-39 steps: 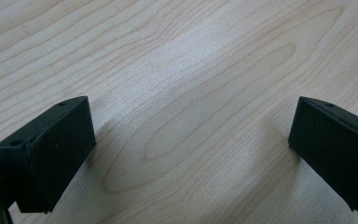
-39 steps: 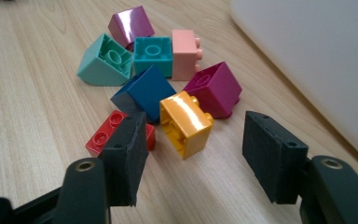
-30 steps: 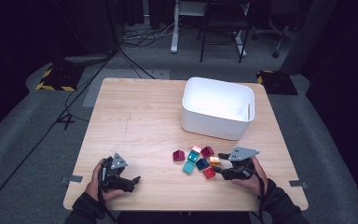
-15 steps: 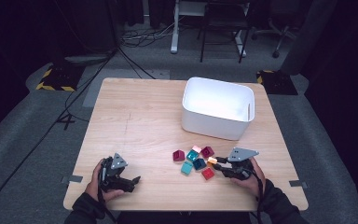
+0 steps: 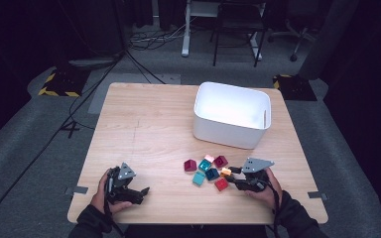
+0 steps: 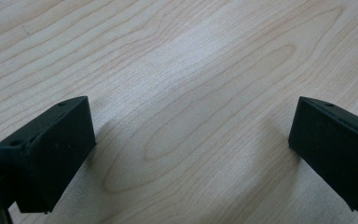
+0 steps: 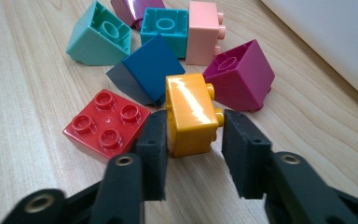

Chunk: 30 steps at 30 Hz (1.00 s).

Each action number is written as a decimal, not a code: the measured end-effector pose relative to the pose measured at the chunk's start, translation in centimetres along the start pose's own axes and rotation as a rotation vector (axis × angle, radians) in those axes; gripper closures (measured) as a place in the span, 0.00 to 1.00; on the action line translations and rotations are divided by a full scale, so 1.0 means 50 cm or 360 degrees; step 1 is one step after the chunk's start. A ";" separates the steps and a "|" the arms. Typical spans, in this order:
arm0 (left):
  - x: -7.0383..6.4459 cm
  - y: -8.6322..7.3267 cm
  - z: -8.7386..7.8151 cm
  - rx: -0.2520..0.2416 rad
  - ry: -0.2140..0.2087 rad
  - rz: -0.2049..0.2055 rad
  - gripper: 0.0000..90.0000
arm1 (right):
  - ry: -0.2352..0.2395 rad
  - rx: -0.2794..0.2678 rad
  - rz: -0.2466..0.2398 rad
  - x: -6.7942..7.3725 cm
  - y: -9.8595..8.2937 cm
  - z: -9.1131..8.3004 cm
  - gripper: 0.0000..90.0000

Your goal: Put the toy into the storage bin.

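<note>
Right tongs (image 5: 232,176) had crept a bit further left into the brick pile since a second ago; left tongs (image 5: 138,192) hadn't budged. In the right gripper view the right tongs (image 7: 193,140) straddled the orange brick (image 7: 189,112), lying on its side, studs facing the right jaw: left pad touching or nearly touching its face, right pad just off the studs with a sliver of gap, so closed in around it but not clearly pinching. Orange brick (image 5: 225,172) sat on the worktop (image 5: 149,124) at lower centre-right of the high view, at the right edge of the cluster. Around it in the right gripper view: red brick (image 7: 106,122) studs-up just to its left, dark blue brick (image 7: 149,70) tilted right behind it, magenta brick (image 7: 240,77) tipped over to its right, pink brick (image 7: 204,31) and teal brick (image 7: 165,27) side by side further back, mint brick (image 7: 99,41) at upper left, another magenta one mostly hidden at the top edge. White bin (image 5: 231,115) stood upright in the upper right of the worktop, apart from the pile. Left tongs (image 6: 191,149) spread wide over bare wood in the left gripper view, gripping nothing; in the high view they were at lower left, well apart from the bricks. A hand (image 5: 265,191) held the right gripper.
</note>
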<state>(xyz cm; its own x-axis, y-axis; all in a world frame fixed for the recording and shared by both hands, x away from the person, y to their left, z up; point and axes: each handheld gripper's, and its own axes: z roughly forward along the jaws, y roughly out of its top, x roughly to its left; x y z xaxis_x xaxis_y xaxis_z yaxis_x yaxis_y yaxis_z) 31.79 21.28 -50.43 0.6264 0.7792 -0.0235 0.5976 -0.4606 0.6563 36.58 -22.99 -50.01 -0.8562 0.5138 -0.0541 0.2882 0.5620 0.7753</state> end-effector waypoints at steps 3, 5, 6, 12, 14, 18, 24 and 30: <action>0.000 0.000 0.000 0.0001 -0.0001 0.0000 0.01 | 0.0007 -0.0002 -0.0014 0.001 0.003 0.009 0.68; 0.000 0.000 0.000 0.0000 0.0000 -0.0001 0.01 | 0.0011 0.0000 -0.0018 0.003 0.005 0.011 0.73; 0.000 0.000 0.000 0.0003 -0.0002 0.0001 0.01 | -0.0003 0.0013 -0.0018 0.004 0.006 0.011 0.73; 0.000 0.000 0.000 -0.0001 -0.0002 0.0004 0.01 | -0.0018 -0.0008 -0.0005 0.001 0.004 0.005 0.76; 0.001 0.000 0.000 0.0001 -0.0004 0.0004 0.01 | -0.0026 -0.0014 0.0011 0.001 0.004 -0.001 0.76; 0.000 0.000 0.000 -0.0002 0.0000 0.0001 0.01 | -0.0050 -0.0041 -0.0018 -0.002 0.004 -0.015 0.76; 0.000 0.000 0.000 -0.0002 0.0000 0.0001 0.01 | -0.0089 -0.0096 0.0021 -0.016 0.002 -0.044 0.76; 0.000 0.000 0.000 -0.0001 -0.0001 0.0001 0.01 | -0.0115 -0.0116 0.0036 -0.026 -0.001 -0.059 0.76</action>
<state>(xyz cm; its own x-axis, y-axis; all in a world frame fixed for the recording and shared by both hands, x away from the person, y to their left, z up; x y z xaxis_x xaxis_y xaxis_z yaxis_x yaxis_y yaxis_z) 31.81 21.28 -50.44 0.6270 0.7787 -0.0237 0.5969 -0.4607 0.6569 36.42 -25.59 -48.11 -0.8158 0.5729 -0.0794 0.2731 0.5026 0.8203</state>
